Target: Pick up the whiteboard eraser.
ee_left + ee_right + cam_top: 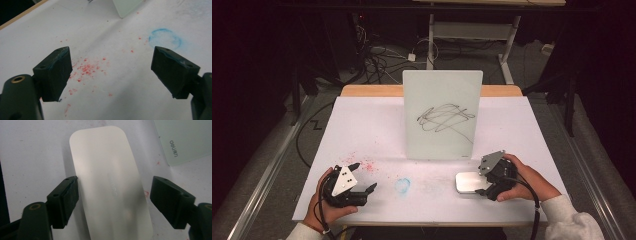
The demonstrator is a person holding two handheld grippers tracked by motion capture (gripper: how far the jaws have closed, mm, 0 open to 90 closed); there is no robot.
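**Inspector A:** Lower left of the high view: the left gripper [364, 176] rests with jaws apart and empty, over red specks [86, 68]. A blue ring mark [402, 185] lies at lower centre.

**Inspector B:** Centre: the upright board [442, 114] bears a black scribble [444, 120]. Lower right: the right gripper [113, 200] has its jaws spread either side of the white eraser block [107, 177], not yet clamped. Judged step: grasping the block. Next, the jaws must close squarely, then lift toward the scribble.
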